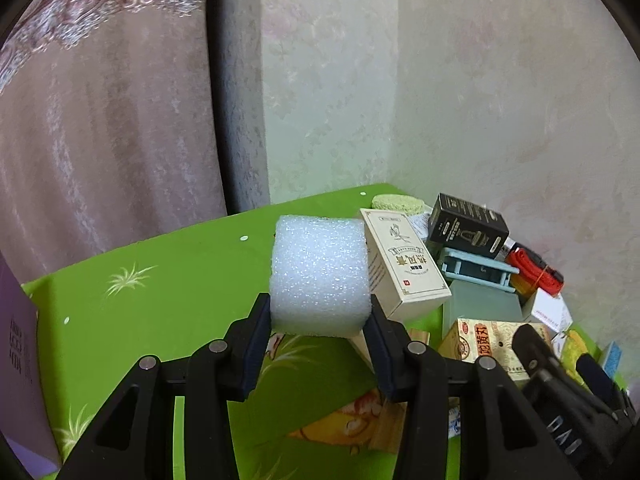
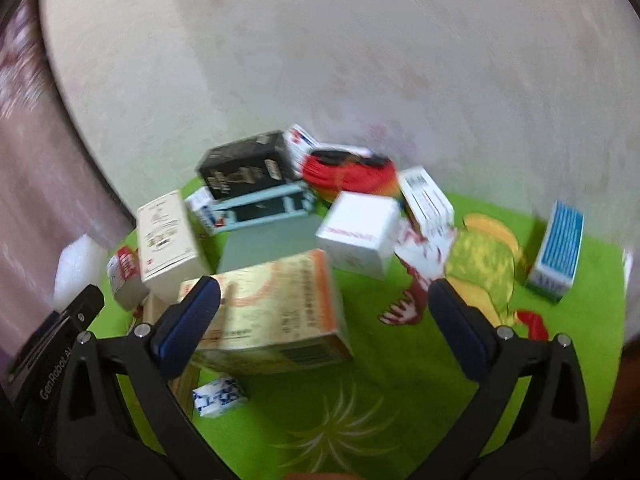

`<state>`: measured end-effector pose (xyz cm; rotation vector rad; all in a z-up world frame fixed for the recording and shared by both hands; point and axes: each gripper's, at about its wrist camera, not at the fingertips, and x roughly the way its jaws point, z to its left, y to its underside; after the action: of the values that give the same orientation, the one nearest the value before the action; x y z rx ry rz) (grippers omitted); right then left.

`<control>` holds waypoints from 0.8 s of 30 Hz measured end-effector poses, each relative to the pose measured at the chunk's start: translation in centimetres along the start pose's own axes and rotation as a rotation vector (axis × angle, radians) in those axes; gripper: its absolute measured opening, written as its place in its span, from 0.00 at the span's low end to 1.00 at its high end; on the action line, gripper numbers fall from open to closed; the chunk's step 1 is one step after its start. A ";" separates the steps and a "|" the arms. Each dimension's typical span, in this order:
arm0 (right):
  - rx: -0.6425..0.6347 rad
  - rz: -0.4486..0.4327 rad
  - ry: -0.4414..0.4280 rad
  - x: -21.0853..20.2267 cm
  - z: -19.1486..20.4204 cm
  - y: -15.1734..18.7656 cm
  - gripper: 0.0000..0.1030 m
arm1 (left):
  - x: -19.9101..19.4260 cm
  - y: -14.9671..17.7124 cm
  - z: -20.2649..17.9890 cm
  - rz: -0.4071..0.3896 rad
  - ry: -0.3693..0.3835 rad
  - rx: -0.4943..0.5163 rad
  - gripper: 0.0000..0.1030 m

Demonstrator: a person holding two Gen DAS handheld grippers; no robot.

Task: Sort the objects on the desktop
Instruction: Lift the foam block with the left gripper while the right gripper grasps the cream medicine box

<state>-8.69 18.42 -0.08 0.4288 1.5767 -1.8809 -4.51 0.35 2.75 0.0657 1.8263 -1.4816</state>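
Note:
My left gripper [image 1: 318, 326] is shut on a white foam block [image 1: 320, 276] and holds it above the green tablecloth [image 1: 168, 288]. The block also shows at the left edge of the right wrist view [image 2: 76, 268]. My right gripper [image 2: 324, 320] is open and empty, its jaws wide apart above a cream and orange medicine box [image 2: 276, 312]. A pile of boxes lies behind: a cream box [image 1: 404, 268] [image 2: 168, 240], a black box [image 1: 466, 226] [image 2: 244, 168], a light blue case [image 2: 264, 208], a white box [image 2: 360, 236] and a red coil [image 2: 348, 172]. The right wrist view is blurred.
A blue-striped box [image 2: 560, 248] stands at the right of the cloth. A small blue and white packet [image 2: 220, 396] lies near the front. A pink curtain [image 1: 100, 128] hangs at the left, and a pale wall [image 1: 500, 100] stands behind the table. A purple sheet [image 1: 16, 360] is at the far left.

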 end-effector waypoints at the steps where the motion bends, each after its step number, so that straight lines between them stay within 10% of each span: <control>1: -0.043 -0.027 0.005 -0.7 0.7 0.0 1.00 | -0.3 -0.1 0.2 -0.008 -0.001 -0.009 0.44; 24: -0.206 0.061 0.093 1.5 4.7 0.4 1.00 | -3.1 0.2 3.1 -0.084 -0.027 -0.070 0.44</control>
<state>-8.87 13.51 -0.22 0.4724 1.7784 -1.6535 -0.65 -0.95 4.34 -0.0657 1.8779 -1.4676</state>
